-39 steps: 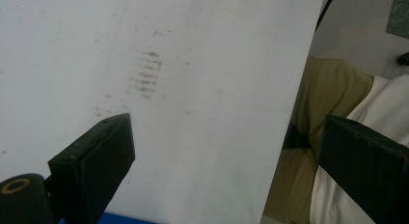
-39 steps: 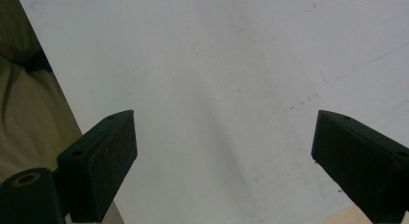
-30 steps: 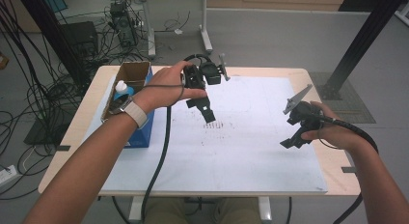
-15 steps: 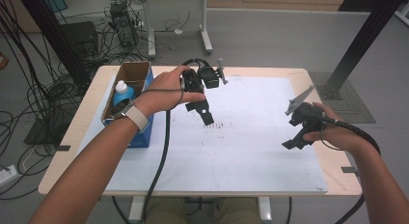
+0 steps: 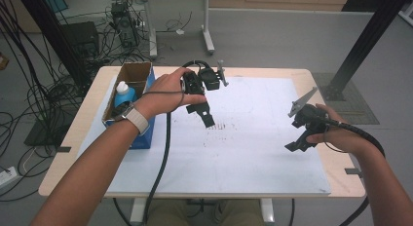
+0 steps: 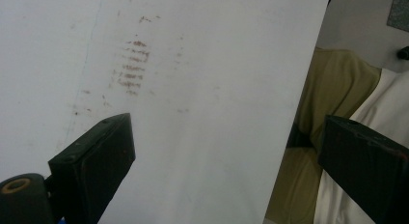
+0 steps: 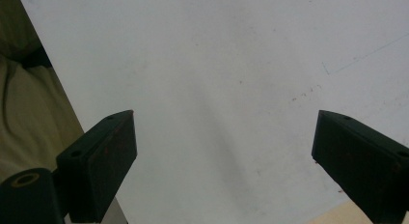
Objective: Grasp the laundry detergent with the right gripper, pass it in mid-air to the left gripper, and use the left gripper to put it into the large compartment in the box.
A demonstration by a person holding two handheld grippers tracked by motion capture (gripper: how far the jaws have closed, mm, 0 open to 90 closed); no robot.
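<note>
In the high view the left gripper (image 5: 204,111) hangs above the white paper sheet (image 5: 243,153) that covers most of the tabletop (image 5: 73,153), toward the sheet's far left part, held from behind by the left hand (image 5: 163,92), which wears a watch with a pale band (image 5: 135,118). Its own view shows the jaws spread wide with nothing between them, pointing down at the paper sheet (image 6: 202,89) and a patch of faint reddish-brown smudges (image 6: 132,67); the same smudges (image 5: 221,124) lie on the sheet just beside the gripper's tips in the high view. The right gripper (image 5: 298,144) is held by the right hand (image 5: 336,136) over the sheet's right edge, well apart from the left one, its jaws likewise released and empty in its own view, above bare paper (image 7: 217,89) near the sheet's corner. A black cable (image 5: 163,158) trails from the left gripper toward the near edge of the tabletop. At the left edge of the tabletop stands an open cardboard box (image 5: 134,75) holding a blue-capped white bottle (image 5: 124,94), with a blue box (image 5: 146,136) against its near side, just beside the left forearm.
</note>
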